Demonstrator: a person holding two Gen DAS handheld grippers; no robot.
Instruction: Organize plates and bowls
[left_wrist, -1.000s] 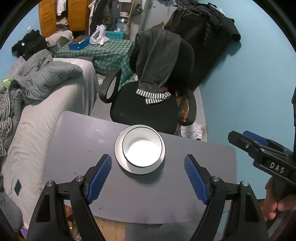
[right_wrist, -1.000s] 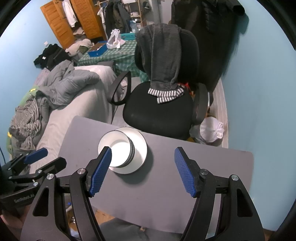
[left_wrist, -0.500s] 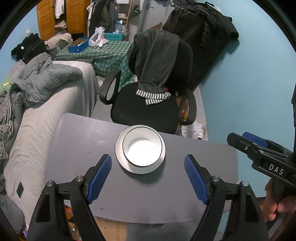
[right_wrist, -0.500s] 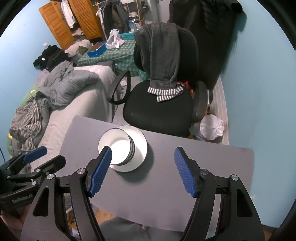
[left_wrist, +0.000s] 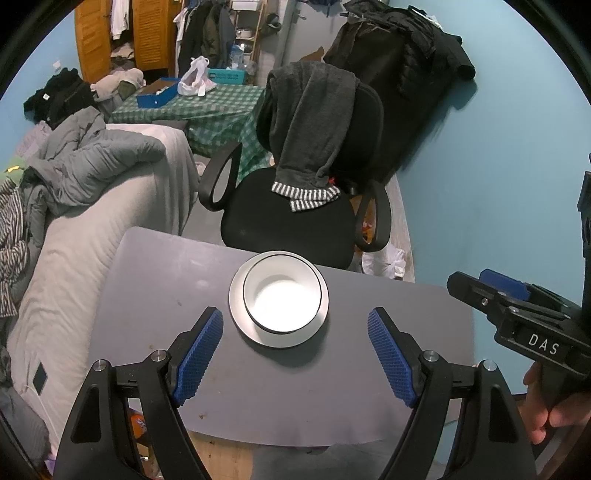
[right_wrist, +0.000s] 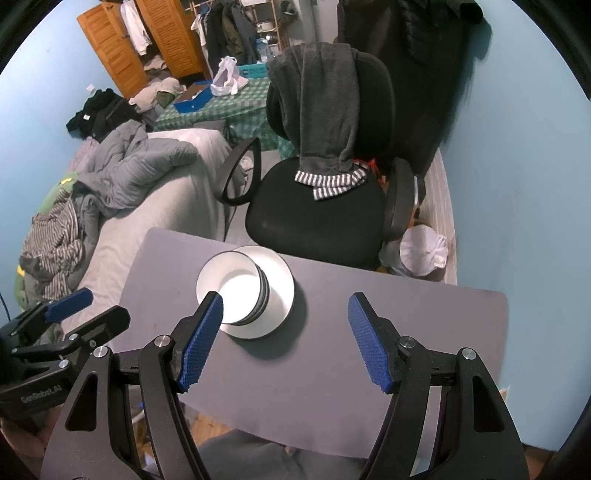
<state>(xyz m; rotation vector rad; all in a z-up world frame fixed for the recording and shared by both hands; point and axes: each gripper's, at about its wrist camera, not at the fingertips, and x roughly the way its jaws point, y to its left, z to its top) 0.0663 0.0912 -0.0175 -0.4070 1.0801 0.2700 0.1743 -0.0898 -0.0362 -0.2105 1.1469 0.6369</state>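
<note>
A white bowl (left_wrist: 281, 298) with a dark rim band sits on a white plate (left_wrist: 239, 317) in the middle of the grey table (left_wrist: 155, 291). In the right wrist view the bowl (right_wrist: 236, 291) looks like a short stack on the plate (right_wrist: 282, 282). My left gripper (left_wrist: 295, 354) hangs open above the table, nearer than the dishes, its blue pads wide apart and empty. My right gripper (right_wrist: 286, 341) is open too, empty, just right of the stack. Each gripper shows at the edge of the other's view: the right gripper (left_wrist: 517, 317) and the left gripper (right_wrist: 66, 325).
A black office chair (left_wrist: 295, 218) draped with a grey garment stands just behind the table. A bed with grey bedding (left_wrist: 74, 206) runs along the left. A white-lined bin (right_wrist: 424, 251) sits by the blue wall on the right. A hand (left_wrist: 546, 402) holds the right gripper's handle.
</note>
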